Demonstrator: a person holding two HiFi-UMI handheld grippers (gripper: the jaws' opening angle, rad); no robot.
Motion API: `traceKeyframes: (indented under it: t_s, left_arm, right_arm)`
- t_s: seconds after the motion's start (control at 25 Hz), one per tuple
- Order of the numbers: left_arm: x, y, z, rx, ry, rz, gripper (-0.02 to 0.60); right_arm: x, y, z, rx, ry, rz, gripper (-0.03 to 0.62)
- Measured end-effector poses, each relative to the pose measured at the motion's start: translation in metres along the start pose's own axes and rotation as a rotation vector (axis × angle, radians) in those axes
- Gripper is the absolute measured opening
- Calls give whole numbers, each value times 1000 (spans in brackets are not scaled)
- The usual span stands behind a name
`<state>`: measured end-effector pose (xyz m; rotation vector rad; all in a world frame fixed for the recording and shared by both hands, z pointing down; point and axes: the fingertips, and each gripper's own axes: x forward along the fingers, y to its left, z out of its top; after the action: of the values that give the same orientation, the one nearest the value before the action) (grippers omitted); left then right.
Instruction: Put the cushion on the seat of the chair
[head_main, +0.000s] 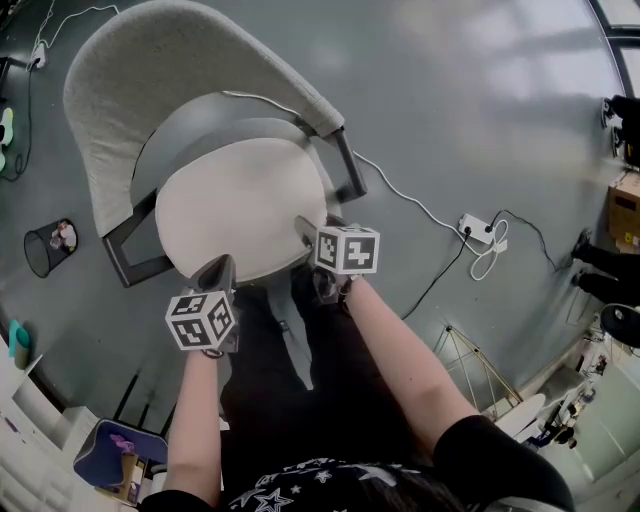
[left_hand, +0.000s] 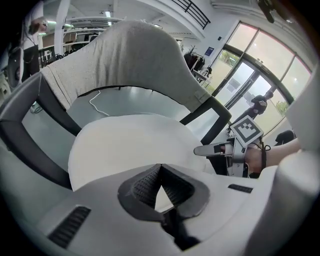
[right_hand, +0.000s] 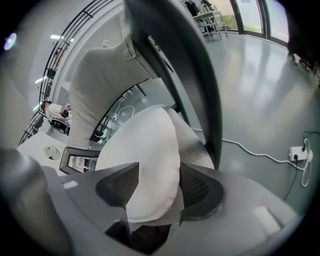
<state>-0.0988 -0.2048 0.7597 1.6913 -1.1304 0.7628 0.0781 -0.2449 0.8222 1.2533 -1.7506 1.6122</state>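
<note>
Looking down, we hold our left gripper (head_main: 220, 268) at the front left rim of the round white cushion (head_main: 240, 205), its jaws pinched together on that rim. The cushion lies flat on the seat of the grey chair (head_main: 130, 90), between the armrests and in front of the backrest. At the front right rim, our right gripper (head_main: 305, 230) has its jaws wide apart, the rim between the pads but unsqueezed.
</note>
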Motion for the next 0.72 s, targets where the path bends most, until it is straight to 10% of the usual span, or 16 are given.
traceKeyframes:
  t_s: [0.28,0.72]
  left_arm:
    - [7,-4,-3,0,19,7,8]
    - [10,-7,-14,-5,32,37,8]
  right_arm:
    - [-23,-40,9,105,-68,-14,225]
    - [3,-12,19,213,-67,281,232]
